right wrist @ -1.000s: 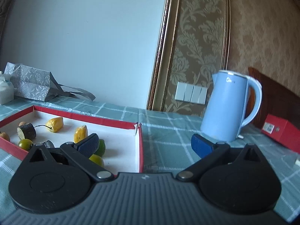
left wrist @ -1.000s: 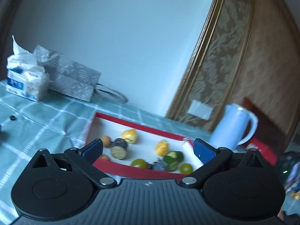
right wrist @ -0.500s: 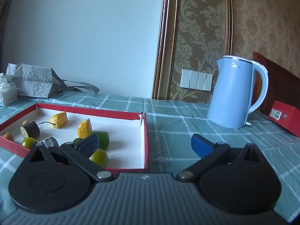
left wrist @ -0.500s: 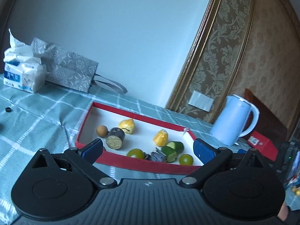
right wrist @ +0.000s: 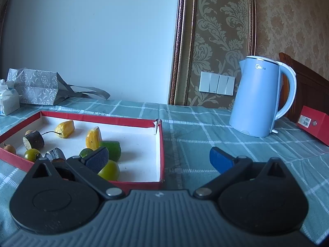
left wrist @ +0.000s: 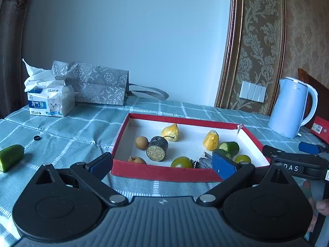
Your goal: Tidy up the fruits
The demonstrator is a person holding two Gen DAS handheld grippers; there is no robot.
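A red-walled tray (left wrist: 164,173) with a white floor sits on the checked tablecloth and holds several fruits: two yellow pieces (left wrist: 170,132), a dark cut cylinder (left wrist: 157,151), small brown fruits (left wrist: 141,142), green round fruits (left wrist: 181,162) and cucumber pieces (left wrist: 229,147). The tray also shows in the right wrist view (right wrist: 161,144). One cucumber piece (left wrist: 10,156) lies on the cloth at far left, outside the tray. My left gripper (left wrist: 162,163) is open and empty before the tray's near wall. My right gripper (right wrist: 159,157) is open and empty over the tray's right corner.
A blue kettle (right wrist: 259,96) stands at the back right beside a red box (right wrist: 313,123). A tissue pack (left wrist: 49,100) and a grey patterned bag (left wrist: 94,86) stand at the back left. A small black cap (left wrist: 37,138) lies on the cloth.
Both grippers have pulled back and levelled out, so more of the table shows. The cucumber piece at far left has come into the left wrist view. Both stay open.
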